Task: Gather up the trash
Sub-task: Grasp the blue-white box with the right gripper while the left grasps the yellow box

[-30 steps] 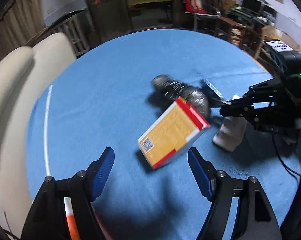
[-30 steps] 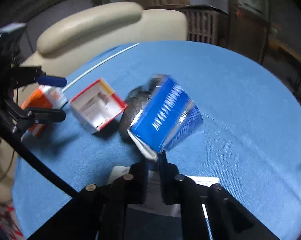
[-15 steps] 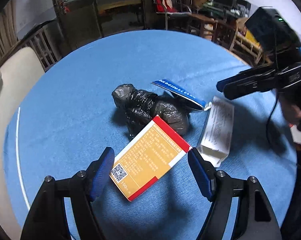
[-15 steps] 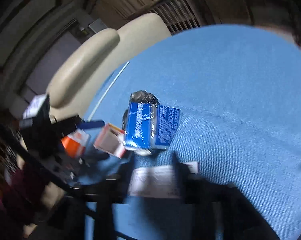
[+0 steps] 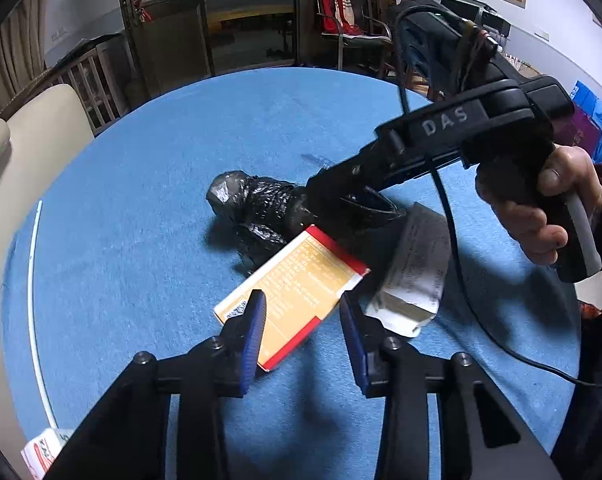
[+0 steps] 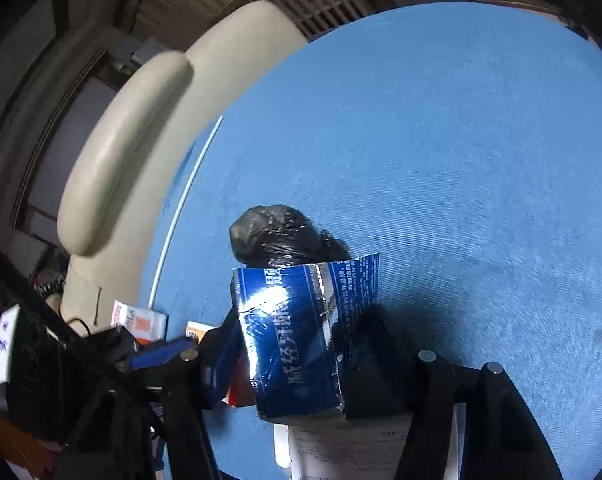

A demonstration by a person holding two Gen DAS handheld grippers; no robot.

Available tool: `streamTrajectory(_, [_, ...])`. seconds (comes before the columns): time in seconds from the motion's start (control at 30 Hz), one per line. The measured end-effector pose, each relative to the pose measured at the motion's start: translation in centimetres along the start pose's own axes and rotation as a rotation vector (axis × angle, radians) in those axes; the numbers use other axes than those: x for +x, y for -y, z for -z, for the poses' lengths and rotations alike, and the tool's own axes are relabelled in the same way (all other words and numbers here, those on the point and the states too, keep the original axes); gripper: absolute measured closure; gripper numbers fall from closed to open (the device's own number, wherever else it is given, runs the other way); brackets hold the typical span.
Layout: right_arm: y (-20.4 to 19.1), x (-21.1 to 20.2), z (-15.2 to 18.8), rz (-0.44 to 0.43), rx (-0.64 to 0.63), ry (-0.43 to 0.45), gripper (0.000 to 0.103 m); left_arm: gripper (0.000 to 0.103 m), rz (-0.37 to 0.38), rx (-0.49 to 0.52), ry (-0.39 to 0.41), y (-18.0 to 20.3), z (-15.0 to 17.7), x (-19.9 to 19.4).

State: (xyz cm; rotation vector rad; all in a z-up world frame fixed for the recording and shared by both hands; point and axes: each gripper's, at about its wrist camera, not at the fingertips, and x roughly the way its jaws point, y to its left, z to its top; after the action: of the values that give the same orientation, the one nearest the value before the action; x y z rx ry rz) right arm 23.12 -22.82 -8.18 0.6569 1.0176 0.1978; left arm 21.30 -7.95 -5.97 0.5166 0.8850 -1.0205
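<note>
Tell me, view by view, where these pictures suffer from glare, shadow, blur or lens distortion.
Left wrist view: sharp, fisheye bends the round blue table; the right tongs shadow the white paper packet. Right wrist view: softer, dark corners, glare on the blue foil carton, cream chair slightly smeared.

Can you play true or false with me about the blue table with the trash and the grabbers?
1. The table is blue. True.
2. The bag is white. False: the bag is black.
3. The orange box is between the left gripper's fingers. True.
4. The right gripper is empty. False: a blue carton is between the right gripper's jaws, which are closing.
</note>
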Motion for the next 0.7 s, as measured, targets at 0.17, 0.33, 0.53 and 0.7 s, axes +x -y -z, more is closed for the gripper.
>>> streamTrajectory(0.17, [1.9, -2.5, 0.9, -0.040, 0.020, 0.032, 0.070, 0.059, -0.039, 0.015, -0.022, 0.8, -0.1, 0.1])
streamTrajectory(0.33, [4.7, -5.6, 2.8, 0.016, 0.044, 0.024, 0.090, 0.037, -0.110, 0.050, -0.026, 0.5, -0.7, 0.3])
streamTrajectory(0.53, [8.2, -6.3, 4.5, -0.093, 0.196, 0.020, 0.085, 0.031, -0.091, 0.103, -0.095, 0.5, -2.2, 2.6])
streamTrajectory(0.7, [7.2, -6.9, 3.5, -0.079, 0.174, 0.058, 0.021, 0.028, -0.082, 0.135, -0.068, 1.2, -2.0, 2.8])
